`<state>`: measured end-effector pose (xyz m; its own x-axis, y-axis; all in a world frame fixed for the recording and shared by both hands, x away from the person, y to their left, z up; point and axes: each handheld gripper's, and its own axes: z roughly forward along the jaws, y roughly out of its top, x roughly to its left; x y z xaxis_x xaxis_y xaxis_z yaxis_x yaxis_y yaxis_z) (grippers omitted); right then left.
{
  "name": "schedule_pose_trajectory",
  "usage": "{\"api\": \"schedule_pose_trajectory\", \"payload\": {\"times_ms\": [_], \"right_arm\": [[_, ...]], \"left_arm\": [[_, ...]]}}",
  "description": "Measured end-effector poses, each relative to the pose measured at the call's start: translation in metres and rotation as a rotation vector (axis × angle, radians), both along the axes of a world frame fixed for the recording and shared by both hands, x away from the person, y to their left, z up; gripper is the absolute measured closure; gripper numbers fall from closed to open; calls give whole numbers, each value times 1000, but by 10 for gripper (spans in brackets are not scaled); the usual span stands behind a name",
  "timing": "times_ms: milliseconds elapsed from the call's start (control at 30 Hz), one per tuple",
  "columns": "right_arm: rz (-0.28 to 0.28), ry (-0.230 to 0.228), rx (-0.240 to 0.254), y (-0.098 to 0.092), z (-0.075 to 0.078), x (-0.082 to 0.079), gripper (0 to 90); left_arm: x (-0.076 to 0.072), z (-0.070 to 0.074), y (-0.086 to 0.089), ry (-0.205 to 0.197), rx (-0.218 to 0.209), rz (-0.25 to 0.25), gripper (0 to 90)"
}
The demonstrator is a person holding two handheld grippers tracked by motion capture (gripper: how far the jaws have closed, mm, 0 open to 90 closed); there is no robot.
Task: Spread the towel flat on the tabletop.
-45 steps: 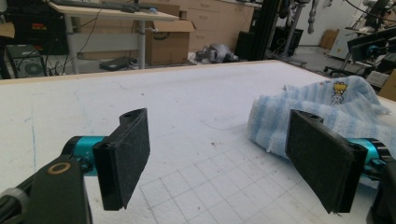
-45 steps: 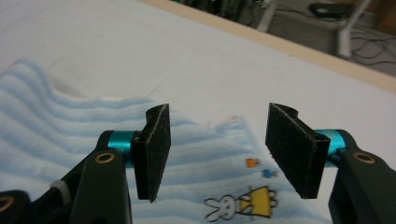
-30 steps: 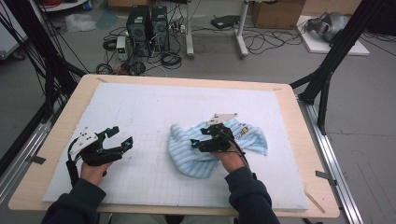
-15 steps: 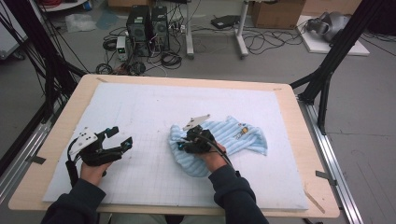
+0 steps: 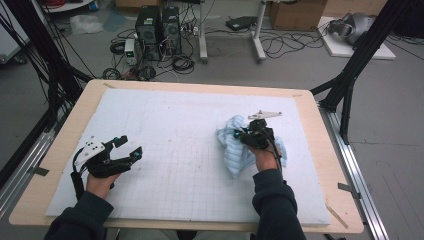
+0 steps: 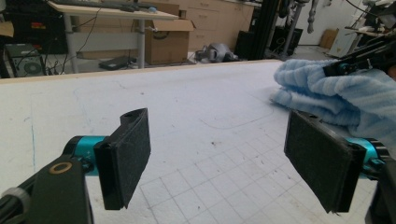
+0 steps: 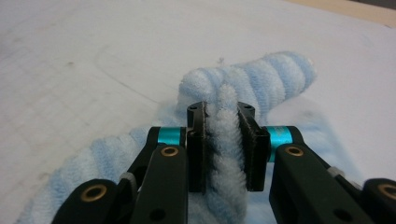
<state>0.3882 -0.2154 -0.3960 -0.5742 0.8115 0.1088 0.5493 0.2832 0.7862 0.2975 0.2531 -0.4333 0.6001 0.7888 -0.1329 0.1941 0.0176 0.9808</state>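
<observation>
**Blue towel bunched up on the right**

Big wooden table (image 5: 65, 125) with a white mat (image 5: 175, 135) on it. The fluffy blue towel (image 5: 235, 145) sits crumpled right of centre. The right gripper (image 5: 239, 134) just squeezed its fingers onto a fold of it. The left gripper (image 5: 127, 149) hovers well apart, fingers wide with nothing between.

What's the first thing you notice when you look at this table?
The fluffy blue striped cloth on the white mat, right of the middle, bunched up. The right gripper has just closed and pinches a fold of it between its black jaws. The left gripper rests near the mat's left edge, jaws wide open and empty.
</observation>
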Motion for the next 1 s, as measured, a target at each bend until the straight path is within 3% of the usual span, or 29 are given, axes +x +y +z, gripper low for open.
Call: {"api": "schedule_pose_trajectory", "payload": {"times_ms": [67,167,300,400,467,600,800,900,1000], "right_arm": [[-46,12,-13,-13,-3,1,733],[-93,9,-71,-25,-6,1,724],[-171,19,-213,-36,-16,-1,697],[-220,24,-197,-46,-17,-3,603],[-231,-8,-174,-48,-11,-7,565],[-195,-75,-125,-46,4,-14,555],[-88,-171,-142,-25,24,-19,552],[2,-154,-124,-9,24,-17,542],[65,-90,-167,7,12,-11,505]], "left_arm": [[0,0,0,1,-2,2,230],[0,0,0,2,-1,1,230],[0,0,-1,2,0,-1,230],[0,0,-1,2,0,0,230],[0,-1,-1,4,-4,1,230],[1,-1,-2,2,-3,-1,231],[1,-1,-2,2,-1,-4,231],[0,0,-2,1,-2,-3,231],[0,0,-1,1,1,-1,231]]}}
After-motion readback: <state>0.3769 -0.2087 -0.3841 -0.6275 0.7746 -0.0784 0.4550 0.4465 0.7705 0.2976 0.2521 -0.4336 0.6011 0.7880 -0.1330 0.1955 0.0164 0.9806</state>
